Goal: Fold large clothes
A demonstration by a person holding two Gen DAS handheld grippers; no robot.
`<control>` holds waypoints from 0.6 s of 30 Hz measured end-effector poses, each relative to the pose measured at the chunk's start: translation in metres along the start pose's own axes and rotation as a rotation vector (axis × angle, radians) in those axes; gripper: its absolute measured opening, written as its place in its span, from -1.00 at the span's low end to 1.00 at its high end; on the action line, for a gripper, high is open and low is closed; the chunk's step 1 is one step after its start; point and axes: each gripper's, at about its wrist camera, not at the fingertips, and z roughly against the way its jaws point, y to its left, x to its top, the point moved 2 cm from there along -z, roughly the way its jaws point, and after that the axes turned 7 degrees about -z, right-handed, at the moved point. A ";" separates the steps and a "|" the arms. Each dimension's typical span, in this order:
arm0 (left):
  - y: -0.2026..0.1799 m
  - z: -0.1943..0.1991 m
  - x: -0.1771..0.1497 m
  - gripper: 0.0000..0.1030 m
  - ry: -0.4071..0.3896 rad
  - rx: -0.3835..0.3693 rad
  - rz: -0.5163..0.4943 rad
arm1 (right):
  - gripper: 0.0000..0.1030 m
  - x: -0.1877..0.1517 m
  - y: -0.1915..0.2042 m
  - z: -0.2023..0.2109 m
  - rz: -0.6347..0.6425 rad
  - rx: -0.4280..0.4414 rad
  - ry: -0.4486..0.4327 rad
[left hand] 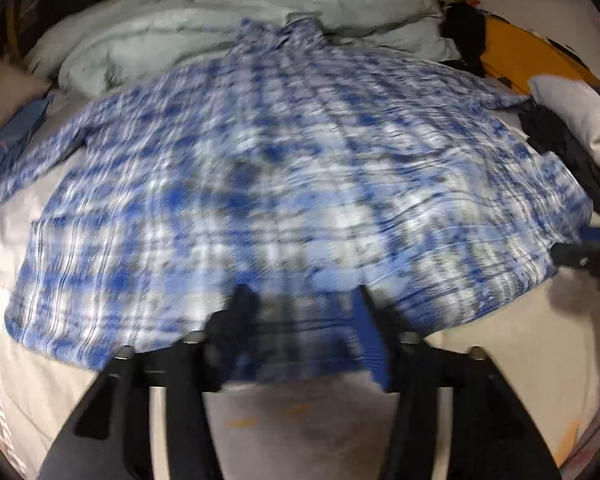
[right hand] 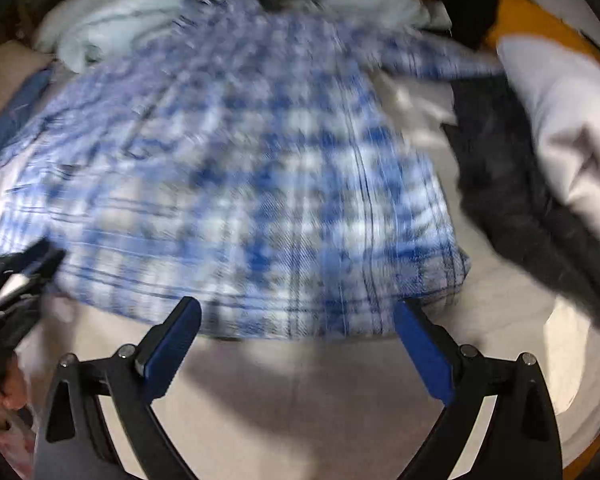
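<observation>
A blue and white plaid shirt (left hand: 280, 184) lies spread flat on the bed sheet (left hand: 300, 424), collar toward the far side; motion blurs it. My left gripper (left hand: 300, 300) sits at the shirt's near hem. Its jaws stand apart, and the hem lies loosely between and over the fingers. In the right wrist view the same shirt (right hand: 240, 184) fills the middle. My right gripper (right hand: 296, 312) is open wide, its blue pads (right hand: 420, 340) just short of the near hem, with nothing between them. The left gripper (right hand: 16, 272) shows at that view's left edge.
A pale green duvet (left hand: 220, 20) is bunched at the bed's far side. A dark garment (right hand: 500, 168) and a white pillow (right hand: 560, 120) lie to the right, with a yellow item (left hand: 520, 56) behind. Blue cloth (left hand: 12, 132) sits at the left. A hand (right hand: 4, 392) shows.
</observation>
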 end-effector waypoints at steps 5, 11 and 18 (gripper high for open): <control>0.015 -0.001 -0.011 0.57 0.042 0.089 -0.021 | 0.93 0.000 0.007 -0.007 0.046 -0.043 0.033; 0.043 0.016 -0.021 0.57 0.018 0.030 0.067 | 0.94 -0.003 0.003 0.002 0.057 -0.041 0.001; 0.067 0.051 -0.027 0.57 -0.036 0.091 0.071 | 0.94 -0.003 0.006 0.035 0.066 0.002 -0.107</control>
